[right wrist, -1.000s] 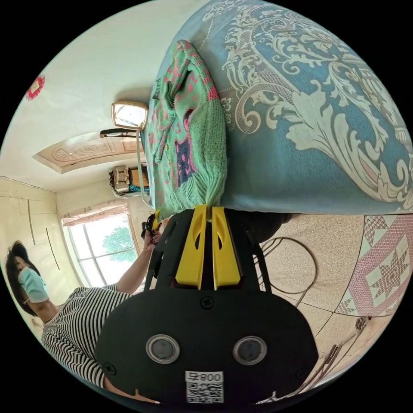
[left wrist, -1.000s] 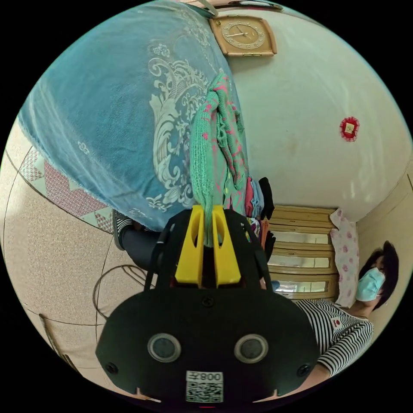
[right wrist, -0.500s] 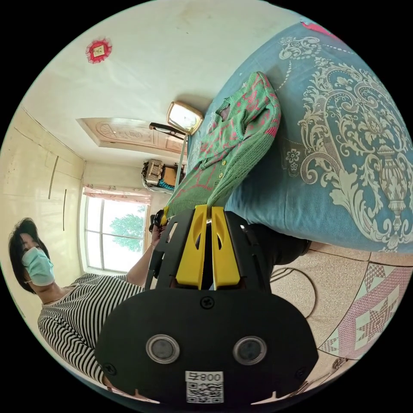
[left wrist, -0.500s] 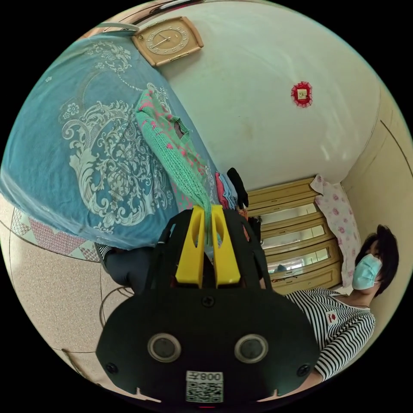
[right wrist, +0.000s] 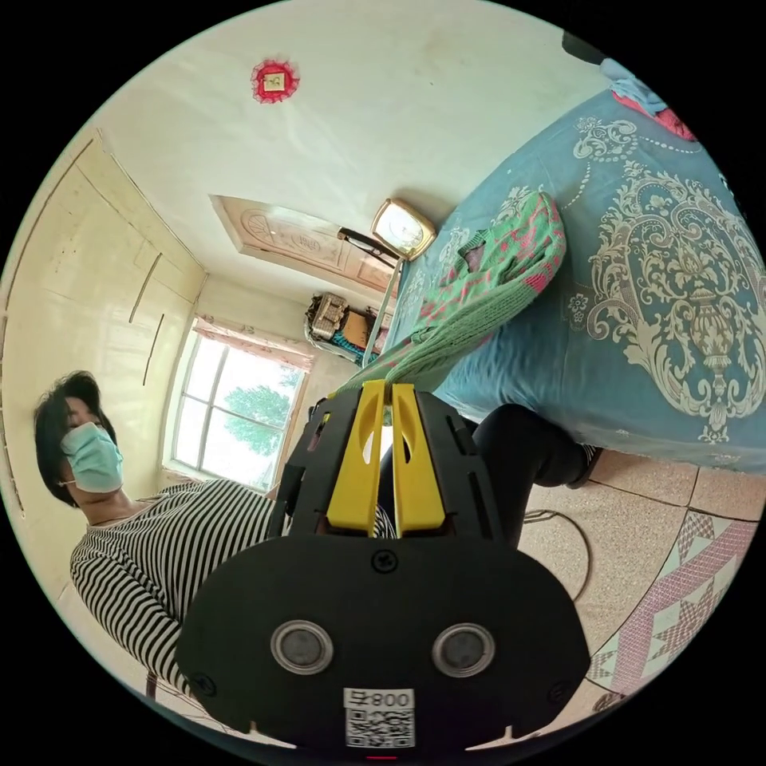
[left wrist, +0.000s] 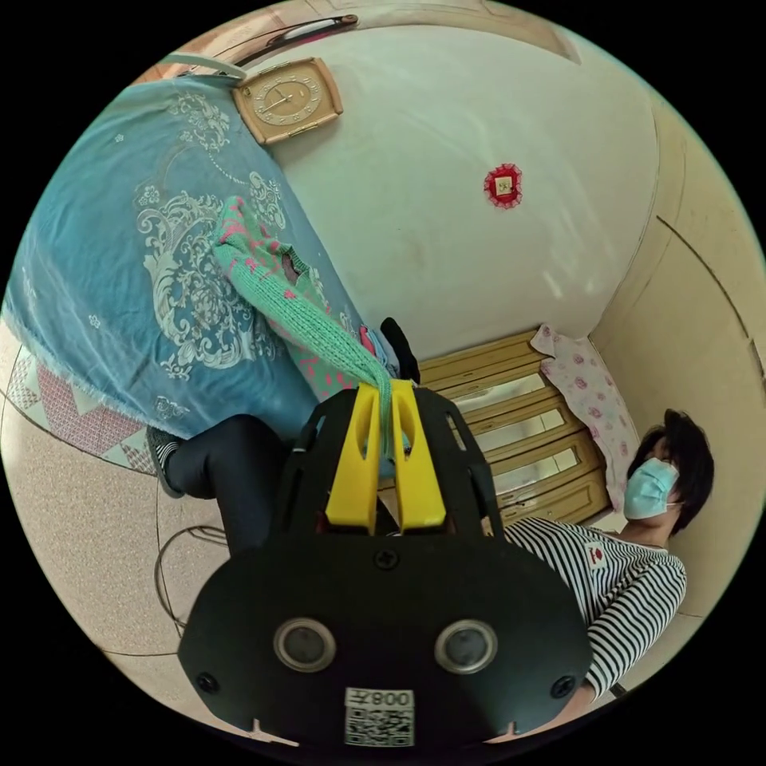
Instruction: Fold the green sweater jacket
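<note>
Left gripper (left wrist: 385, 389) pinches sweater (left wrist: 271, 291) hem; right gripper (right wrist: 384, 391) pinches other corner. Sweater trails onto bed (right wrist: 678, 319). Advise even tension, level corners, hem laid flat without bunching.

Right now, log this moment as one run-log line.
left gripper: shut on green sweater jacket | right gripper: shut on green sweater jacket | jacket partly on blue bedspread

Left black gripper with yellow jaws (left wrist: 384, 391): jaws closed on green knit sweater jacket (left wrist: 295, 307) | Right black gripper with yellow jaws (right wrist: 381, 391): jaws closed on the same garment's edge
</note>
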Available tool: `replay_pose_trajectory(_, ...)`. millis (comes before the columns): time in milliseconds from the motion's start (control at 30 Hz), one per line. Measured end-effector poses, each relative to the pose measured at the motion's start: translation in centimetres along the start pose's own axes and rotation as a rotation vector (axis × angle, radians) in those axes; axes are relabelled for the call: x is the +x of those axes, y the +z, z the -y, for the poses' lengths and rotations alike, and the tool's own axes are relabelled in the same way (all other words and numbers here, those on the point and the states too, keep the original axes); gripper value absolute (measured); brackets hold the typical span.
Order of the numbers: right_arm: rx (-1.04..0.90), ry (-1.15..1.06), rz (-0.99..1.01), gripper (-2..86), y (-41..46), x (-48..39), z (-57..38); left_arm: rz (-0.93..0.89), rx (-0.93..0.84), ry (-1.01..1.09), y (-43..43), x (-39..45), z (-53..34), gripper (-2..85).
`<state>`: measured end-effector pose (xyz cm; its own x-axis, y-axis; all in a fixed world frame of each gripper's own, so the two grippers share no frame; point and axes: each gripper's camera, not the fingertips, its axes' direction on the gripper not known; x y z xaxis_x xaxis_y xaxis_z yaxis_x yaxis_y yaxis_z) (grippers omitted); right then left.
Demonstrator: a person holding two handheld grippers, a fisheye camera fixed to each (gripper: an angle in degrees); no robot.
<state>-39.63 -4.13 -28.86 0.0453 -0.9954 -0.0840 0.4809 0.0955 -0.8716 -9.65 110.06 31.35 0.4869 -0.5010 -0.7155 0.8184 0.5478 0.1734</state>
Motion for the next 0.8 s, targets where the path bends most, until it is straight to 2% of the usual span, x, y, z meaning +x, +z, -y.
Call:
replay_pose_trajectory(400,0.004,0.030,0.057,1.0,-2.8,1.1,-7.3,-0.022,0.008,-0.103,-2.0,-2.9,-4.2,3.1)
replay_pose_trajectory(600,0.022,0.027,0.095,1.0,-2.7,2.6,-4.3,-0.057,0.004,-0.068,0.5,-3.7,1.3,3.1)
replay_pose_trajectory(800,0.054,-0.020,0.107,1.4,-2.6,3.1,3.0,-0.086,0.013,-0.021,3.9,-4.3,10.4,3.1)
